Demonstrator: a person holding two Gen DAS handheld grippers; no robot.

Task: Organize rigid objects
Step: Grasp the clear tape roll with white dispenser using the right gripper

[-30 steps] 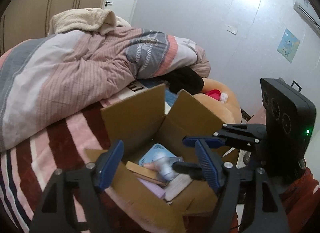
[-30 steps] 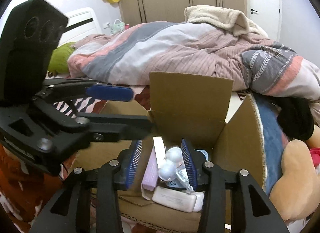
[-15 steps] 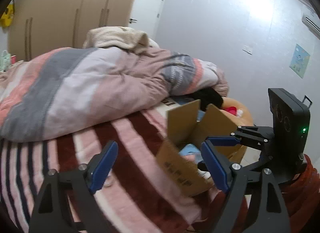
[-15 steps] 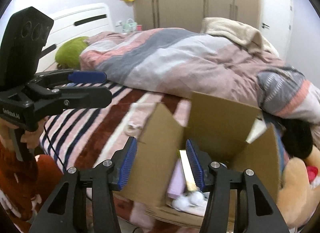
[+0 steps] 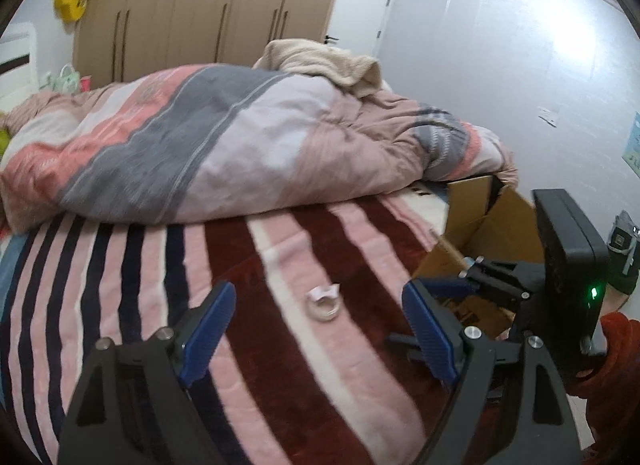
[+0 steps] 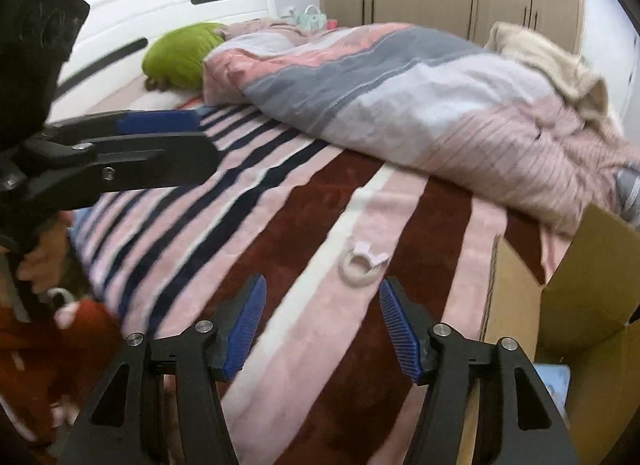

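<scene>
While spread wide, both claws hold nothing.

We see open striped blanket all round the small tape holder, so fingers could pass on every side; the cardboard box blocks the right, and the heaped quilt walls off the far side
</scene>
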